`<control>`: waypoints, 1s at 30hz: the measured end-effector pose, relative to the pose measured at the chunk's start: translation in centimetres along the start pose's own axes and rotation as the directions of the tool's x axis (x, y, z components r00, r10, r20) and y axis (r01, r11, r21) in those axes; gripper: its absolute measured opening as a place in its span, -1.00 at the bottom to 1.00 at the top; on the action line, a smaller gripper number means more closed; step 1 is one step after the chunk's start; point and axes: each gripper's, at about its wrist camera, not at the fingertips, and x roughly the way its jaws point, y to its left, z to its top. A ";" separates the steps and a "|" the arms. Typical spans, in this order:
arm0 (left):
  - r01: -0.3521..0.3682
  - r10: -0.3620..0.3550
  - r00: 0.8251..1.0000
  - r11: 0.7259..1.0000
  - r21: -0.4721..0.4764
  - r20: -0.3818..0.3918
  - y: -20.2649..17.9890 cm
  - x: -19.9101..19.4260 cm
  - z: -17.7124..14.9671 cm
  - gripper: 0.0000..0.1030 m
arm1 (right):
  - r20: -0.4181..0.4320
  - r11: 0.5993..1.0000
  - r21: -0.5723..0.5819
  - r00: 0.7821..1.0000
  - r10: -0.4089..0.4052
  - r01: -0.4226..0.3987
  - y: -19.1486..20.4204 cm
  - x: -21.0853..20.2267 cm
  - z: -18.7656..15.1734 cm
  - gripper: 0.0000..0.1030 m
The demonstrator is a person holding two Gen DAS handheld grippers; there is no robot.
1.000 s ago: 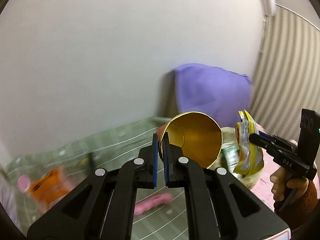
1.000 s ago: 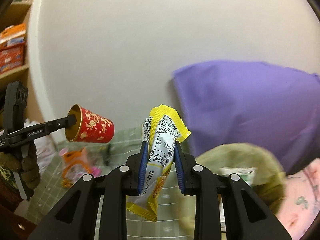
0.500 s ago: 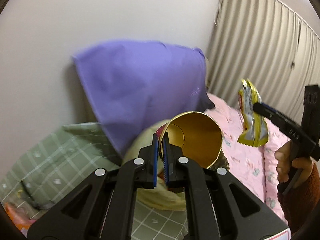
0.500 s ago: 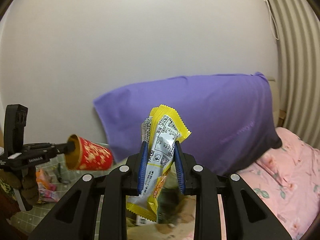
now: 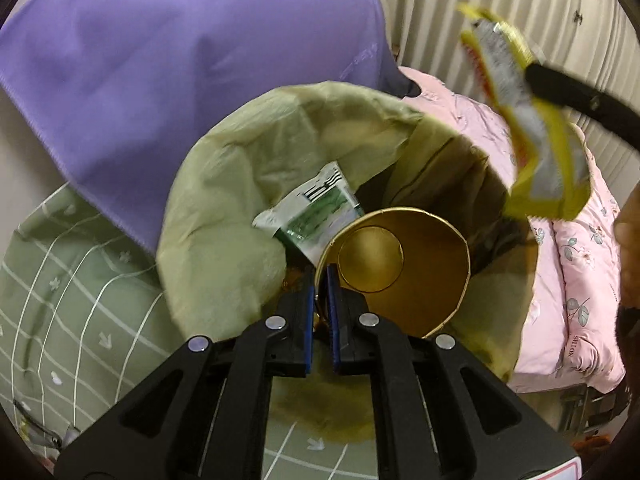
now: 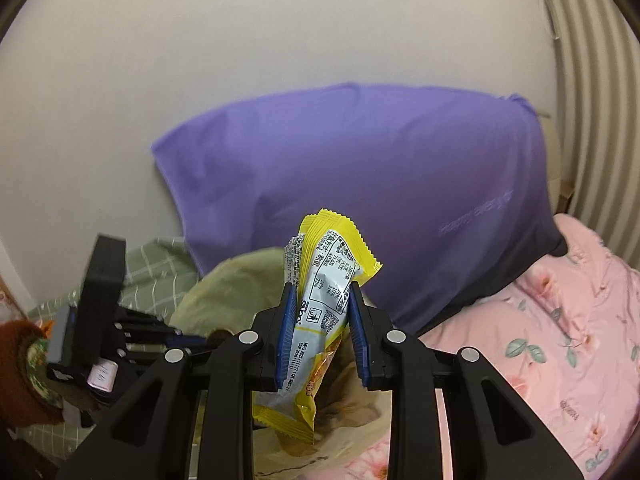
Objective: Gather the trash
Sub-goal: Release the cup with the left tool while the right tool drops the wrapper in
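My left gripper (image 5: 320, 276) is shut on the rim of a paper cup (image 5: 400, 276) with a gold inside, and holds it over the open mouth of an olive-green trash bag (image 5: 240, 184). A green and white wrapper (image 5: 312, 212) lies inside the bag. My right gripper (image 6: 320, 308) is shut on a yellow and silver snack wrapper (image 6: 324, 280). In the left wrist view that yellow wrapper (image 5: 532, 132) hangs at the bag's right edge. The right wrist view shows the left gripper's body (image 6: 100, 304) at the left and the bag (image 6: 232, 284) below the wrapper.
A purple pillow (image 5: 180, 60) leans on the wall behind the bag. A green checked sheet (image 5: 72, 280) lies to the left, and pink flowered bedding (image 5: 572, 272) to the right. Ribbed curtains (image 6: 592, 100) hang at the far right.
My left gripper has swung right and tipped down, bringing the cup from above the green sheet to over the bag's mouth. My right gripper has also moved toward the bag with its wrapper.
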 end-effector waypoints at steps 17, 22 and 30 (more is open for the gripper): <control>0.108 -0.094 0.992 0.979 -0.171 0.086 2.7 -2.7 0.3 -0.47 | -0.121 0.999 -0.044 0.993 0.018 -0.023 1.7 5.7 -3.3 -0.29; 0.136 -0.097 0.980 0.963 -0.232 0.173 3.2 -5.6 0.3 -0.10 | -0.089 0.998 -0.062 0.996 -0.001 -0.004 1.9 4.4 -3.4 -0.17; -0.013 0.108 0.946 0.955 -0.298 0.305 5.1 -12.6 -3.7 0.08 | -0.022 0.998 -0.041 0.999 0.042 -0.042 3.6 2.0 -2.3 -0.05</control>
